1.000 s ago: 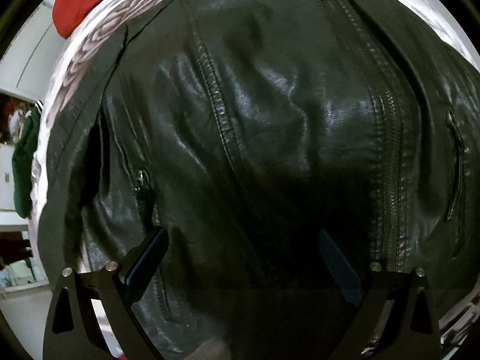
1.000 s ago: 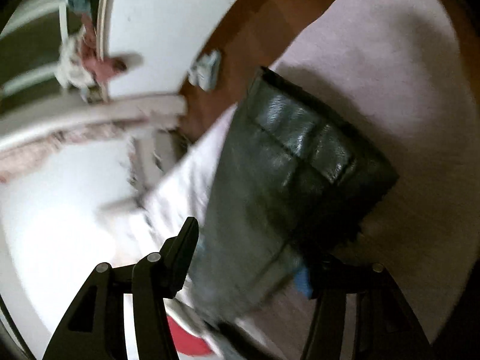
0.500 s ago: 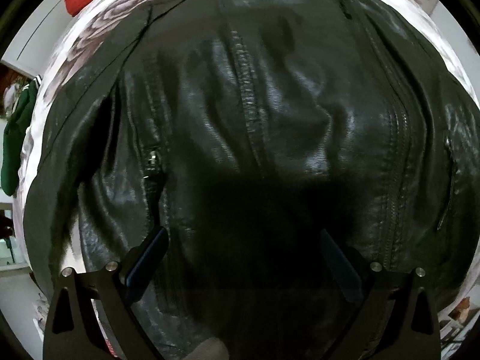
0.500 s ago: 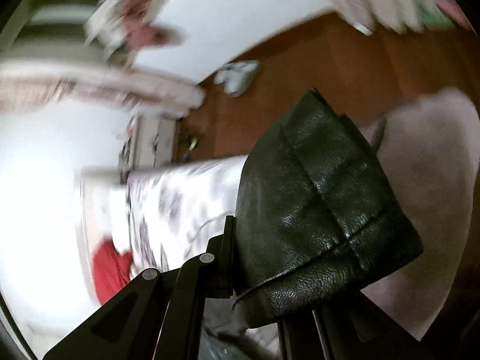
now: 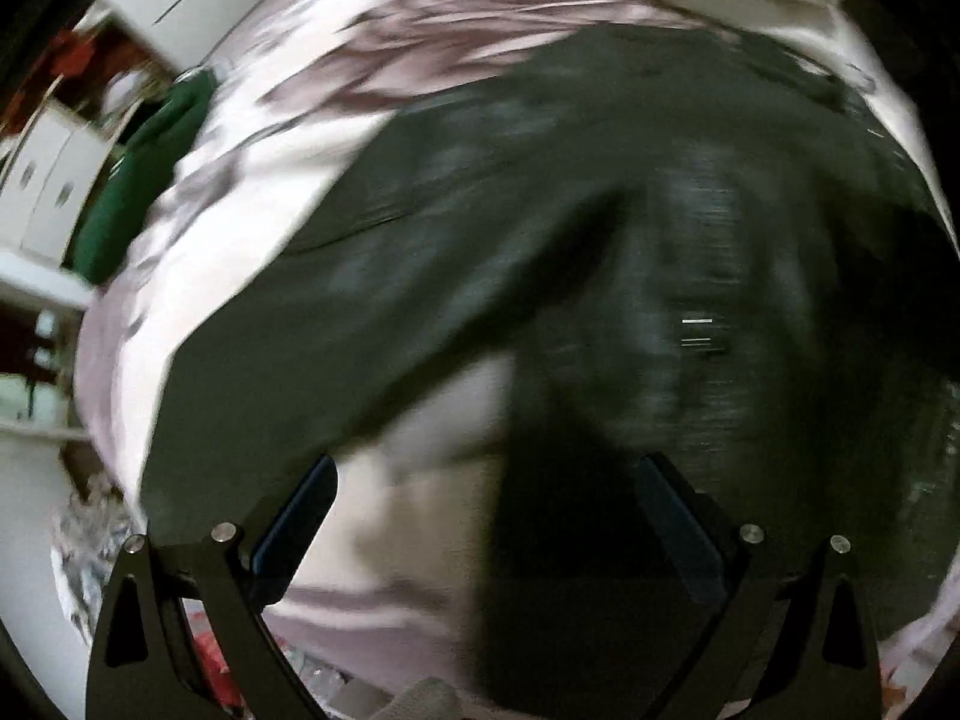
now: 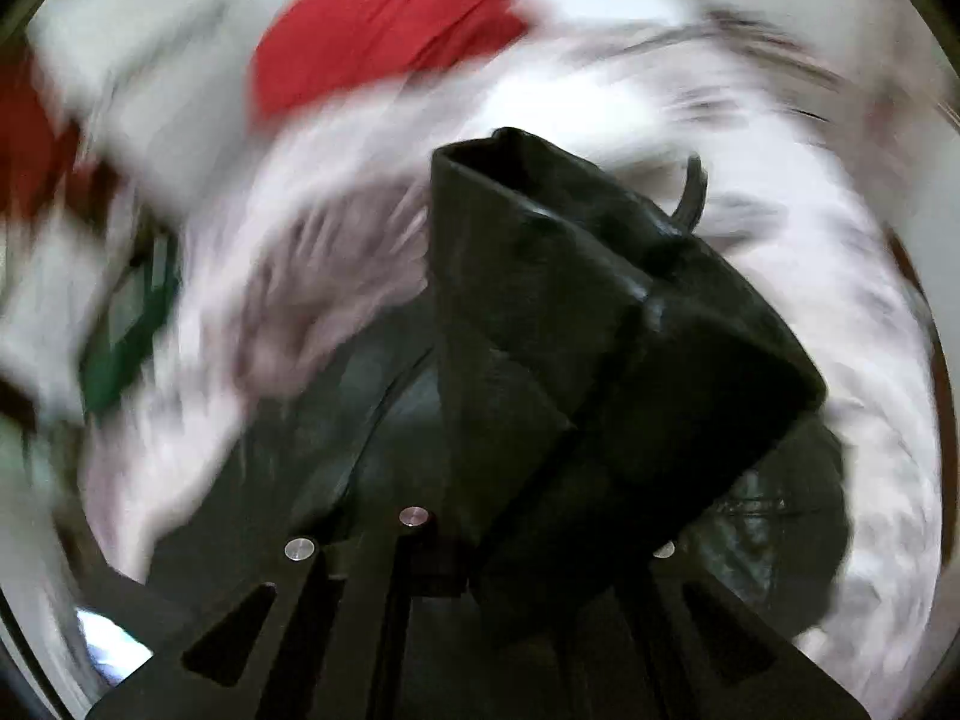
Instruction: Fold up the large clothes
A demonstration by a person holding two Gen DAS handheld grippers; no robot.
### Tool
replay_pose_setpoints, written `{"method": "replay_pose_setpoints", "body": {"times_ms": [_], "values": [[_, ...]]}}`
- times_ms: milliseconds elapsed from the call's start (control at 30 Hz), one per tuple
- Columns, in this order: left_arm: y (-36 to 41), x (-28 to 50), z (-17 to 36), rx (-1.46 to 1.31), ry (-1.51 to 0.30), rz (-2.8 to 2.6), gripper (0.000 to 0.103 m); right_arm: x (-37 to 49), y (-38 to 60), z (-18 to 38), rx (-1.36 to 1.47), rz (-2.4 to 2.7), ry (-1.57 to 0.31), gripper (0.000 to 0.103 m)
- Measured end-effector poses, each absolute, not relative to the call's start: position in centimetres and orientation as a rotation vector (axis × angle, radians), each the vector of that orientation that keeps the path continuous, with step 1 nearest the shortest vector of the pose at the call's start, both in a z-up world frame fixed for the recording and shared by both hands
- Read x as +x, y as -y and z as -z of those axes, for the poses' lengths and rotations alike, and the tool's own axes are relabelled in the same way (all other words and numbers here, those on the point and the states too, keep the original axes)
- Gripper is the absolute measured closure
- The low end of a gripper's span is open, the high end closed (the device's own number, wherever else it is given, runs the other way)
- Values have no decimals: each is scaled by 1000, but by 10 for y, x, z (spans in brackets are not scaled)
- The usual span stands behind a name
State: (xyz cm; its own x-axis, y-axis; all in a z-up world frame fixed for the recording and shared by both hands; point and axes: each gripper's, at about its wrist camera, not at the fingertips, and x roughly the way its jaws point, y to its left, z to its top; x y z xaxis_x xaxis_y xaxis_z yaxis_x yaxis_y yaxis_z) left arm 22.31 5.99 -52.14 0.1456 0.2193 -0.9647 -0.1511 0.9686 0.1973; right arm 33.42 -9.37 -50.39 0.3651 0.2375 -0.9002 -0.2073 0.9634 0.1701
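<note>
Here, jacket sleeve [image 6: 600,324] (black) inside right gripper [image 6: 540,546]

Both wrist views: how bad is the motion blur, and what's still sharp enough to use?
Left wrist view: heavy smear across the black jacket and floral bedspread; only the open left gripper is crisp.
Right wrist view: background swirls, the red cloth reduced to a blob; the jacket sleeve clamped in the right gripper stays fairly sharp, creases readable.

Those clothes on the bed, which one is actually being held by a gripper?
The black leather jacket: the right gripper is clamped on a folded part. The red garment and green garment lie untouched farther off.
</note>
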Motion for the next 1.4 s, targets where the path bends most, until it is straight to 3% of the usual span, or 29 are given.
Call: {"method": "replay_pose_setpoints", "body": {"times_ms": [100, 167, 267, 300, 333, 467, 600, 667, 767, 800, 833, 933, 1033, 1200, 1367, 1400], "values": [[-91, 207, 529, 26, -1437, -308, 0, 331, 14, 580, -116, -389, -1390, 97], [-105, 203, 534, 16, -1445, -315, 0, 325, 10, 596, -103, -398, -1453, 83], [-119, 200, 535, 2, -1439, -311, 0, 312, 52, 557, 105, -383, -1445, 70], [-122, 196, 535, -2, -1435, -311, 0, 305, 72, 542, 161, -359, -1427, 58], [-114, 183, 532, -7, -1432, -312, 0, 291, 105, 522, 235, -307, -1389, 52], [-102, 172, 530, -27, -1431, -320, 0, 238, 215, 521, 210, 15, -1434, 52], [-94, 180, 537, -25, -1448, -334, 0, 222, 298, 559, 209, 160, -1565, 52], [-89, 180, 539, -13, -1452, -346, 0, 228, 320, 571, 189, 132, -1541, 58], [-84, 180, 544, -9, -1475, -371, 0, 237, 359, 569, 258, 216, -1470, 82], [-84, 179, 545, -11, -1482, -383, 0, 234, 379, 567, 323, 268, -1450, 98], [-84, 178, 545, -11, -1486, -400, 0, 228, 401, 564, 392, 315, -1431, 103], [-89, 175, 545, -21, -1498, -441, 0, 216, 423, 558, 429, 300, -1473, 102], [-106, 169, 549, -73, -1527, -513, 0, 199, 415, 538, 402, 217, -1549, 83], [-135, 145, 550, -133, -1528, -628, 0, 172, 376, 470, 430, -12, -1510, 80], [-192, 115, 547, -419, -1455, -692, 2, 190, 281, 480, 456, -292, -1469, 71], [-210, 106, 550, -544, -1425, -699, 2, 199, 261, 489, 467, -341, -1471, 63]]}}
